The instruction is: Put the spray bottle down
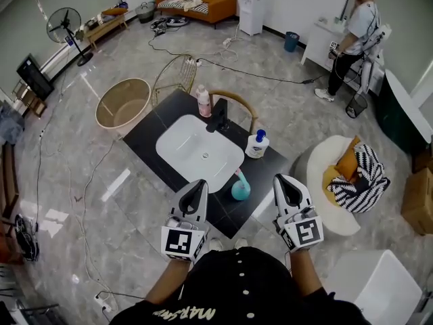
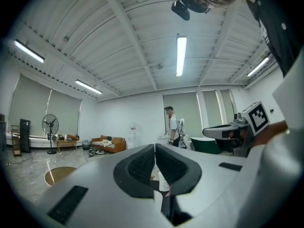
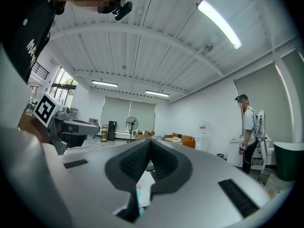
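Grey marble floor (image 1: pixel 101 202) fills the head view, w/ a black counter (image 1: pixel 152 137) at centre carrying a white sink (image 1: pixel 196 147) and a black tap (image 1: pixel 218 116). Spray bottle (image 1: pixel 240 188), teal w/ a pink trigger, stands upright on the counter's near edge, just below-right of the sink, clear of both your grippers. It sits between them in the frame, nearer the left gripper (image 1: pixel 198 185) than the right gripper (image 1: pixel 284 181).

Your left gripper's own view (image 2: pixel 155 148) shows the jaws closed tip to tip w/ nothing in them. Right gripper (image 3: pixel 150 144) is the same: jaws together, empty; a teal sliver of the spray bottle (image 3: pixel 138 194) shows low in that frame, under the jaws, not touched.

A pink bottle (image 1: pixel 203 102) stands left of the tap, a white pump bottle (image 1: pixel 257 145) at the counter's right side. Round tub (image 1: pixel 123 103) left of the counter; another person (image 1: pixel 355 32) stands upper right
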The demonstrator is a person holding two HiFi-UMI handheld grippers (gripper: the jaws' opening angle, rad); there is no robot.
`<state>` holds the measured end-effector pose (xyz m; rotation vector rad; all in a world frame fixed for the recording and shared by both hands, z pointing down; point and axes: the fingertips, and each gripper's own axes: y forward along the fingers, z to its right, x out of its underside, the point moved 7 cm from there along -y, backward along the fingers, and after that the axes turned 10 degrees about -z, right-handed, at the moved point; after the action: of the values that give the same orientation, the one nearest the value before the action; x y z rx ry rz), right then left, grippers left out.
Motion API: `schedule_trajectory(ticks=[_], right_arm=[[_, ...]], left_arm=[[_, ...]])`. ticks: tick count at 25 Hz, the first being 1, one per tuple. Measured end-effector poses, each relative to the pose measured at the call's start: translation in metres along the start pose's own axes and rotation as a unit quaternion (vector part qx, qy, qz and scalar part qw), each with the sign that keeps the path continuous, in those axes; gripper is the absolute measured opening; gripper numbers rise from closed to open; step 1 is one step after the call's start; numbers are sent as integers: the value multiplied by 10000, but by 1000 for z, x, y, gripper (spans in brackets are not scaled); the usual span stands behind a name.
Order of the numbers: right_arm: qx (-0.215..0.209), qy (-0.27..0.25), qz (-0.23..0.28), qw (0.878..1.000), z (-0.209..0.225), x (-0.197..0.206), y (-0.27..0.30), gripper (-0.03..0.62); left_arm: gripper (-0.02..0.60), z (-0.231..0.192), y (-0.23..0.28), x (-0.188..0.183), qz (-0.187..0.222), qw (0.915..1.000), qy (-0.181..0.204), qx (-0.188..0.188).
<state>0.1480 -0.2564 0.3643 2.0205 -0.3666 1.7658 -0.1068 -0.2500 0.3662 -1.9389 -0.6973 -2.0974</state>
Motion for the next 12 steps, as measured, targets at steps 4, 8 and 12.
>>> schedule_trajectory(ticks=[4,8,12], right_arm=[[-32,-8,86,10000,-2,-3,2,-5],[-94,-29,102,9999,-3,-4,3,-5],[-159,-35,127,9998,-3,-8,6,-5]], left_arm=[[17,-3,0,-1,5,10000,24,-50],[17,-2,0,-2,29,10000,18,-91],[17,-3,0,-8,61,9999,43,-151]])
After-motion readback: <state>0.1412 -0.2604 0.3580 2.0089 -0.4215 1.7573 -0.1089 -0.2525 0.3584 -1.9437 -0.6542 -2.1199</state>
